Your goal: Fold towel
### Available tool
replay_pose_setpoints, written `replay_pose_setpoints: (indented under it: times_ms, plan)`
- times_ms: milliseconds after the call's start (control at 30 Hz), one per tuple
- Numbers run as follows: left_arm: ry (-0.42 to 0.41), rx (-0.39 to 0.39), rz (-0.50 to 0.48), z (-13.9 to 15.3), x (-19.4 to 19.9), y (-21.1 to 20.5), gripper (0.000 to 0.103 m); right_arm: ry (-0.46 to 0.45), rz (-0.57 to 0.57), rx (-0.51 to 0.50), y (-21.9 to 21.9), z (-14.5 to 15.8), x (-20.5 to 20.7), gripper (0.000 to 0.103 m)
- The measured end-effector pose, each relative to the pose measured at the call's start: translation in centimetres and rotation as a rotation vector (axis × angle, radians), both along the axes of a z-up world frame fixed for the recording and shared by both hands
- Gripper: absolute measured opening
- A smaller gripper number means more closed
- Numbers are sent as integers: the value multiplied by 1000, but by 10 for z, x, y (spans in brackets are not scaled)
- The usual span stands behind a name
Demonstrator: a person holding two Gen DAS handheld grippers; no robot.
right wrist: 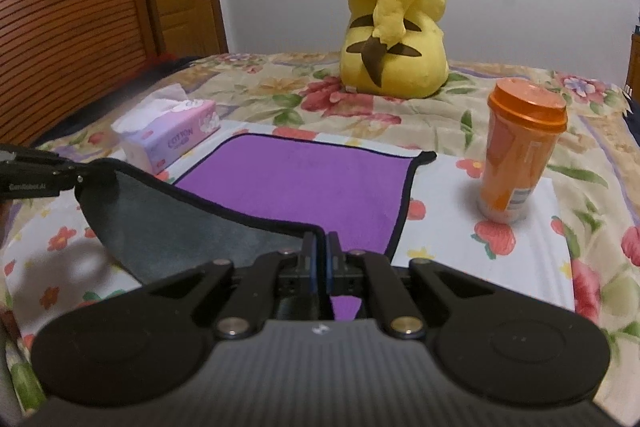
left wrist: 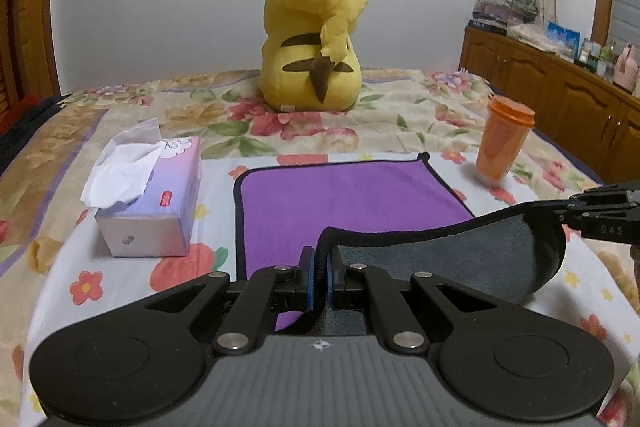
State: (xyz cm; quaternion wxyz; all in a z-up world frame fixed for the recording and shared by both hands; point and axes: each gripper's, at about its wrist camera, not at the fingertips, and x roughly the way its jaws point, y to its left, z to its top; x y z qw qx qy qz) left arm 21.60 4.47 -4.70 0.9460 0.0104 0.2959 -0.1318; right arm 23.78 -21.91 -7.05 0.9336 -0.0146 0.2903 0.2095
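Observation:
A purple towel (left wrist: 340, 195) with black trim and a grey underside lies on the flowered bed; it also shows in the right wrist view (right wrist: 304, 179). Its near edge is lifted, so the grey side (left wrist: 460, 259) sags between the two grippers. My left gripper (left wrist: 319, 259) is shut on the near left corner. My right gripper (right wrist: 320, 247) is shut on the near right corner. The right gripper appears at the right edge of the left wrist view (left wrist: 600, 215), and the left gripper at the left edge of the right wrist view (right wrist: 36, 173).
A tissue box (left wrist: 148, 203) sits left of the towel. An orange lidded cup (left wrist: 504, 143) stands to its right. A yellow plush toy (left wrist: 312, 35) sits behind it. A wooden cabinet (left wrist: 560, 95) stands past the bed's right side.

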Motion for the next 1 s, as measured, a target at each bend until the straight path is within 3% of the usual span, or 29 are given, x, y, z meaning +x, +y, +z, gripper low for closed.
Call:
replay_pose_setpoints:
  times_ms: [500, 1000]
  plan:
    - [-42, 12, -21, 8, 13, -7, 9, -38, 12, -10, -2, 5, 11, 5]
    - [-102, 69, -39, 13, 53, -14, 9, -119, 33, -115, 8, 7, 38, 4]
